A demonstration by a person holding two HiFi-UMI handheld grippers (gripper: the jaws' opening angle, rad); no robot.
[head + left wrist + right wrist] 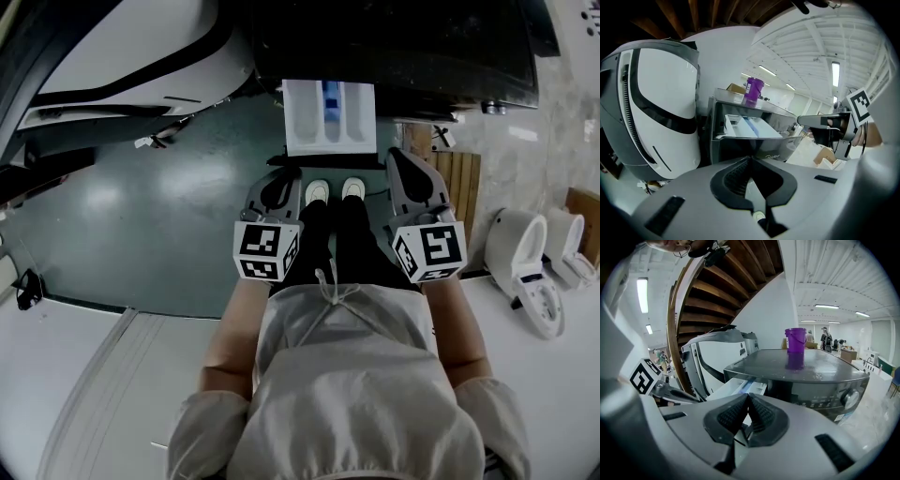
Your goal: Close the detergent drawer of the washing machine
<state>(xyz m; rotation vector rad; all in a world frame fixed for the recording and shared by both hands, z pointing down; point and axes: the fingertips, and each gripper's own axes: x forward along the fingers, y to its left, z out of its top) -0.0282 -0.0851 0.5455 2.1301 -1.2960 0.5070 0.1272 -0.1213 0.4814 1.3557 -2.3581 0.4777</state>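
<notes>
at the far left a big white housing (141, 56) with a black stripe stands beside the washer (422, 47). the left gripper (286, 178) hangs low in front of the person, short of the machine, jaws pressed together tip to tip with nothing between them. just past it the drawer (328, 117) stands pulled well out of the washer's front, near its left end, with its white compartments and a blue insert open to view. the right gripper (401, 159) is level with the left, just right of the drawer, and its jaws too meet at the tips on nothing.

the drawer is probably light, stiff plastic on rails, so it needs no grip. a flat push with shut tips on the middle of its front face should send it home, while an off-centre push might skew it and jam it.

a purple cup (795, 341) sits on the washer's dark lid. the floor (141, 206) is glossy grey-green. toilets (520, 253) stand on a white ledge at the right. a wooden stair (726, 291) climbs overhead in a bright hall lit by strip lights.
</notes>
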